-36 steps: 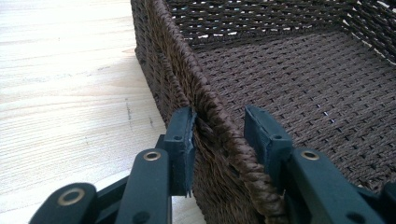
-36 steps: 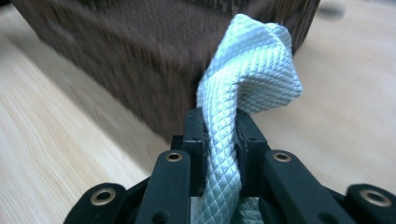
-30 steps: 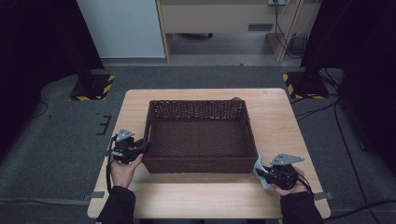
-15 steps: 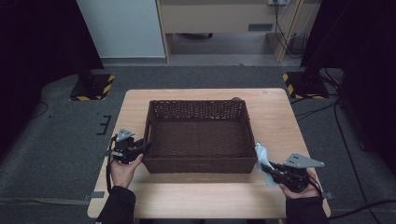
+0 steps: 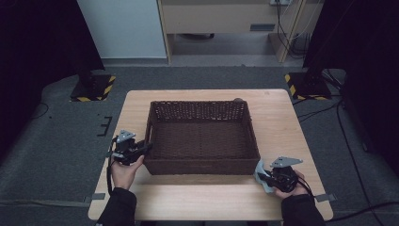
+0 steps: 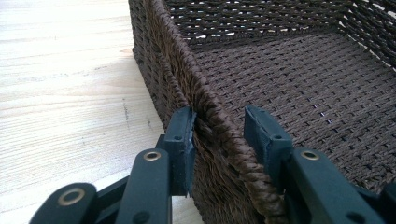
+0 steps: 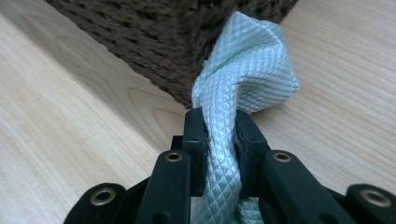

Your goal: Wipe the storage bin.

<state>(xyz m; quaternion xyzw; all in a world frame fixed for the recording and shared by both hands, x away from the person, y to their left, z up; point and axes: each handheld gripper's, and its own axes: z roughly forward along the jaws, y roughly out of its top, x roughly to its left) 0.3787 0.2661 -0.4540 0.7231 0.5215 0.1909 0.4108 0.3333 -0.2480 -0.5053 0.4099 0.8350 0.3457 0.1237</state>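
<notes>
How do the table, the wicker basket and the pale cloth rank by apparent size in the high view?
1. Light wooden table.
2. Dark brown woven wicker basket.
3. Pale green quilted cloth, bunched in the right gripper.

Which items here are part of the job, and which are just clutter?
In play:
- woven basket, its left wall between the left gripper jaws
- pale cloth, clamped in the right gripper at the basket's near right corner

Lying about:
- small dark object behind the basket's far rim
- table
</notes>
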